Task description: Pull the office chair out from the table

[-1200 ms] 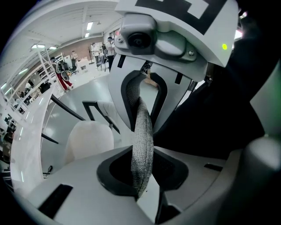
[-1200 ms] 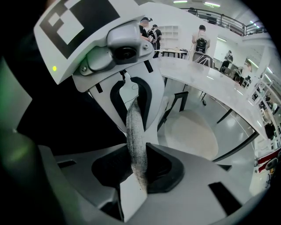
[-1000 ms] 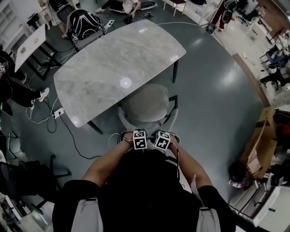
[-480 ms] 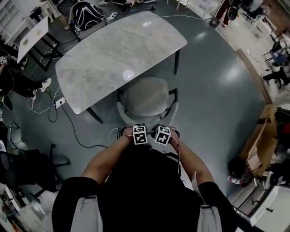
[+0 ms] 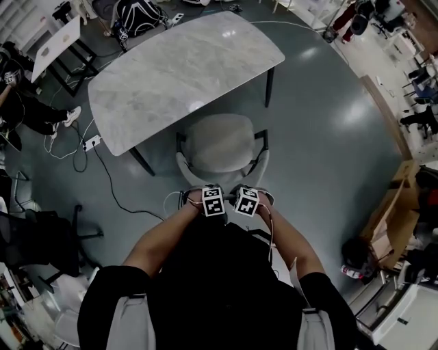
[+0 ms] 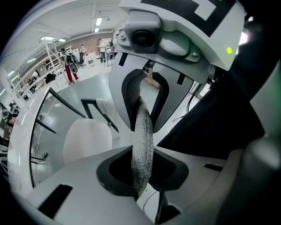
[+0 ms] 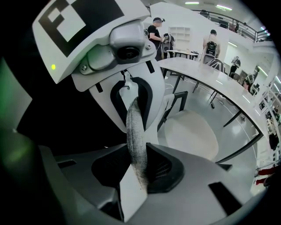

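The office chair [image 5: 220, 142], with a pale seat and black armrests, stands just in front of the marble table [image 5: 185, 68], its seat out from under the table's edge. My left gripper [image 5: 207, 193] and right gripper [image 5: 245, 193] sit side by side on the top of the backrest. The backrest's grey fabric edge [image 6: 142, 145] is pinched between the left gripper [image 6: 142, 134] jaws, with the seat [image 6: 85, 140] beyond. The right gripper [image 7: 136, 136] clamps the same fabric edge [image 7: 135, 127], with the seat [image 7: 191, 132] and table [image 7: 210, 83] ahead.
A black backpack [image 5: 137, 14] lies beyond the table. Cables [image 5: 109, 184] and a power strip [image 5: 91, 142] trail on the floor at left, near a dark chair [image 5: 41, 239]. A cardboard box [image 5: 393, 212] stands at right. Open grey floor lies right of the chair.
The chair has slid back from the table toward me with both grippers on its backrest. Its seat, partly under the tabletop before, now shows whole.
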### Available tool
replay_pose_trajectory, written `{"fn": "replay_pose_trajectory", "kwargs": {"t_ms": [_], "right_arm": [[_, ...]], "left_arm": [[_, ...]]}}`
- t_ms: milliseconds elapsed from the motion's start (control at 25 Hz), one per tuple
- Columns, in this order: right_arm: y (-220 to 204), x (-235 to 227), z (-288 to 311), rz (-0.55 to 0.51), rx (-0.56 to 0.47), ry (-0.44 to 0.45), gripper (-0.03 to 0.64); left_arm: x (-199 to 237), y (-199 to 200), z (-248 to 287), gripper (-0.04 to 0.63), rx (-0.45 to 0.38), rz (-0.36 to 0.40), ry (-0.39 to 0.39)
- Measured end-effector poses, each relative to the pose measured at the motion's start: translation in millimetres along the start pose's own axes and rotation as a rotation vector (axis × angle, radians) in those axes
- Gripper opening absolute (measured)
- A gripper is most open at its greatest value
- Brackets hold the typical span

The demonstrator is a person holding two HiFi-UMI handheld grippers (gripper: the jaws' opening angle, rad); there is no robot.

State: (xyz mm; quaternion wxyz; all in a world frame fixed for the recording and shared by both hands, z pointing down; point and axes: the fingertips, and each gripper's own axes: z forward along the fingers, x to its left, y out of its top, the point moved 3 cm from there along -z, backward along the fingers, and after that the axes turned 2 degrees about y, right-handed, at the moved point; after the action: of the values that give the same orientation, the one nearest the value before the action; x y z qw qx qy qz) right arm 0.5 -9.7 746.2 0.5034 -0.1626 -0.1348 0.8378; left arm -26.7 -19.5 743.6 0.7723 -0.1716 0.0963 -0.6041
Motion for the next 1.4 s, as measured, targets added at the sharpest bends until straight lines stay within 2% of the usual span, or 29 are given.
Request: {"fn": "replay_pose_trajectory", "kwargs": {"t_ms": [800, 1200, 1400], "right_arm": [[-57, 39, -19, -0.081, 0.03, 0.029, 0.107], [-117, 41, -50, -0.219, 0.044, 0.107, 0.107], [-136, 44, -57, -0.271, 0.057, 0.135, 0.107]], "left_arm": [[-54, 46, 20, 0.092, -0.006, -0.095, 0.001], [-71, 108, 42, 0.095, -0.032, -0.237, 0.044], [-80, 125, 51, 0.095, -0.032, -0.276, 0.07]]}}
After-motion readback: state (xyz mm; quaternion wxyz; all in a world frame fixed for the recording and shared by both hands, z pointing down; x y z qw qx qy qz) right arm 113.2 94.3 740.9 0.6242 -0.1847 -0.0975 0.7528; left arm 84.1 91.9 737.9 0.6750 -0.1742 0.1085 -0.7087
